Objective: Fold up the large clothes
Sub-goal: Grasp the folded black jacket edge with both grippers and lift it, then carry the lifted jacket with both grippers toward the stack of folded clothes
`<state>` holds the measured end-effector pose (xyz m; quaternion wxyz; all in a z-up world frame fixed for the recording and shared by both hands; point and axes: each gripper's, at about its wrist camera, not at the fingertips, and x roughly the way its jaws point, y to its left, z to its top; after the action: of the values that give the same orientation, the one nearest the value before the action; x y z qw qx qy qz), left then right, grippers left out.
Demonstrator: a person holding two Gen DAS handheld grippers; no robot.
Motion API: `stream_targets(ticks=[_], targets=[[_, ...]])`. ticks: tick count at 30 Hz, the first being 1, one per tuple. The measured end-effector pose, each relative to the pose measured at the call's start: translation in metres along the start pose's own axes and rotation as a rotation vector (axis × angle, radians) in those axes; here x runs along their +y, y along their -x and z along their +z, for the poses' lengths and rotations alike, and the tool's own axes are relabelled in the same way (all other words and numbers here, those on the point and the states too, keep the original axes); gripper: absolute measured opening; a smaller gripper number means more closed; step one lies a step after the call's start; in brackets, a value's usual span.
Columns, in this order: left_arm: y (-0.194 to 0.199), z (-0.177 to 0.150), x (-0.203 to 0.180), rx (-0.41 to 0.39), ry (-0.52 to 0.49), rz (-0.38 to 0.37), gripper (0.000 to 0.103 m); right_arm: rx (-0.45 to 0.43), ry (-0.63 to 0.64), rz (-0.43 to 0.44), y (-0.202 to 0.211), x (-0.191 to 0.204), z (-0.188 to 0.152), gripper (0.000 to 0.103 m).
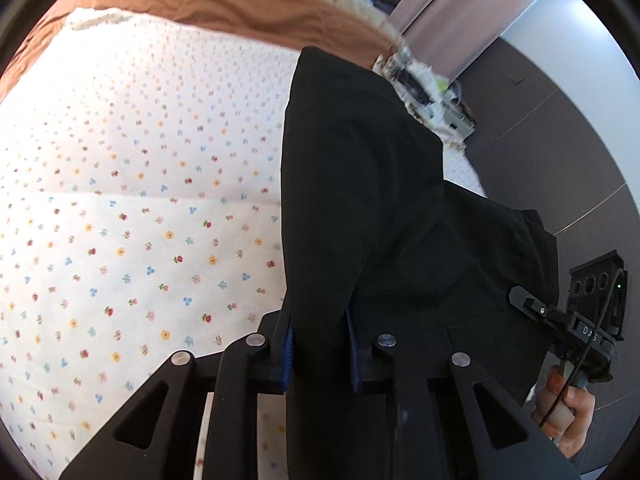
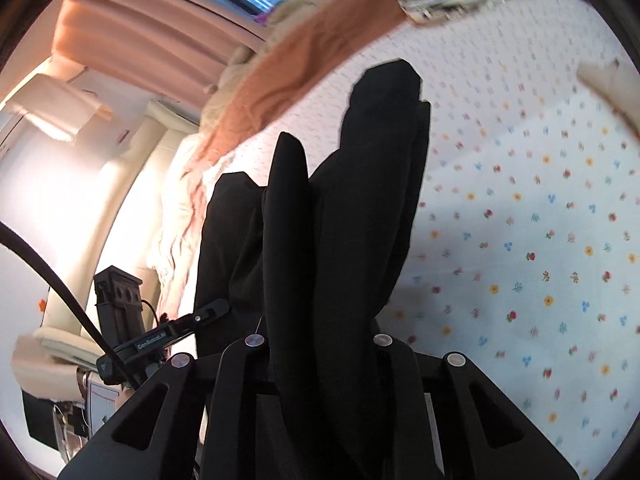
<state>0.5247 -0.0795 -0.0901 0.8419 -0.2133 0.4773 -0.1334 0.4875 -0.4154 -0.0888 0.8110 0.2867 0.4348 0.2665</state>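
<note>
Fingers of both grippers are clamped on the black garment [image 1: 360,184]. Left gripper [image 1: 322,350]: cloth runs between the blue pads [image 1: 289,354], pinched. Right gripper [image 2: 320,344]: its fingers are buried under bunched folds, so the bite depth can't be read, but cloth fills the gap.

Garment hangs off both grippers above the flowered bed sheet [image 1: 132,208], on the side of the sheet away from the brown blanket [image 1: 224,4]. Its far end droops toward the sheet; whether it touches, I can't tell. The right gripper also shows in the left wrist view, gripping the garment's other edge.

Risks, my read:
- Right grip is a wad of several layers, not a clean edge. A layer could slip out and the fold would go skewed.
- Grippers sit close together for a large garment, so the middle sags and may crease or double over when laid down.
- The trailing end may drag on the sheet and roll under itself.
- The blanket lies near the sheet's far edge; overshoot lands the garment on it.
</note>
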Motion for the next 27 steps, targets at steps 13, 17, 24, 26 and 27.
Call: stream_targets(ticks=[13,17,24,26,27], targets=[[0.115,-0.025,-0.048,-0.156,-0.071,-0.085,0.02,-0.184,0.181,0.004,0.134,0.078,-0.075,0.015],[0.147,-0.034,-0.065,-0.202,-0.081,-0.124,0.02,-0.205,0.235,-0.031,0.18,0.102,-0.098,0.015],[0.201,-0.063,-0.105,-0.238,-0.112,-0.169,0.02,-0.247,0.31,-0.059,0.252,0.139,-0.136,0.015],[0.208,-0.071,-0.117,-0.244,-0.131,-0.179,0.02,-0.251,0.3,-0.057,0.269,0.138,-0.144,0.015],[0.213,-0.076,-0.127,-0.248,-0.155,-0.179,0.02,-0.256,0.3,-0.056,0.278,0.138,-0.149,0.015]])
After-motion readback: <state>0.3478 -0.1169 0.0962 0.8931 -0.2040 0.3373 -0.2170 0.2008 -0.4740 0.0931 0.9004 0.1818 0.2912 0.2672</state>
